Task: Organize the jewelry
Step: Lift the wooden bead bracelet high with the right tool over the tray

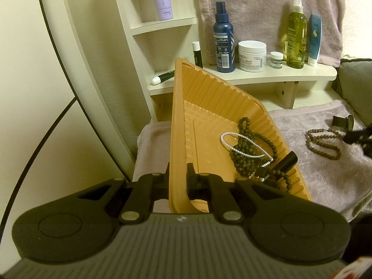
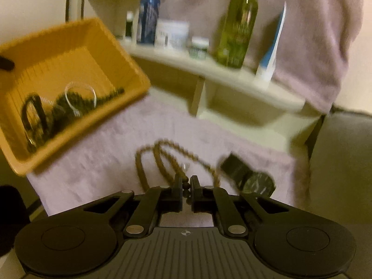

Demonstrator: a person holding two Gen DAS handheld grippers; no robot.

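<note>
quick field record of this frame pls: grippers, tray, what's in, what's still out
left gripper: shut on the near wall of the orange tray, holding it tilted
right gripper: shut on the brown bead necklace
in tray: dark bead necklace, white pearl strand, small black cylinder
still out: brown bead necklace and a black watch, both on the pink towel
behind: shelf with bottles and jars
image quality: right wrist view blurred
</note>
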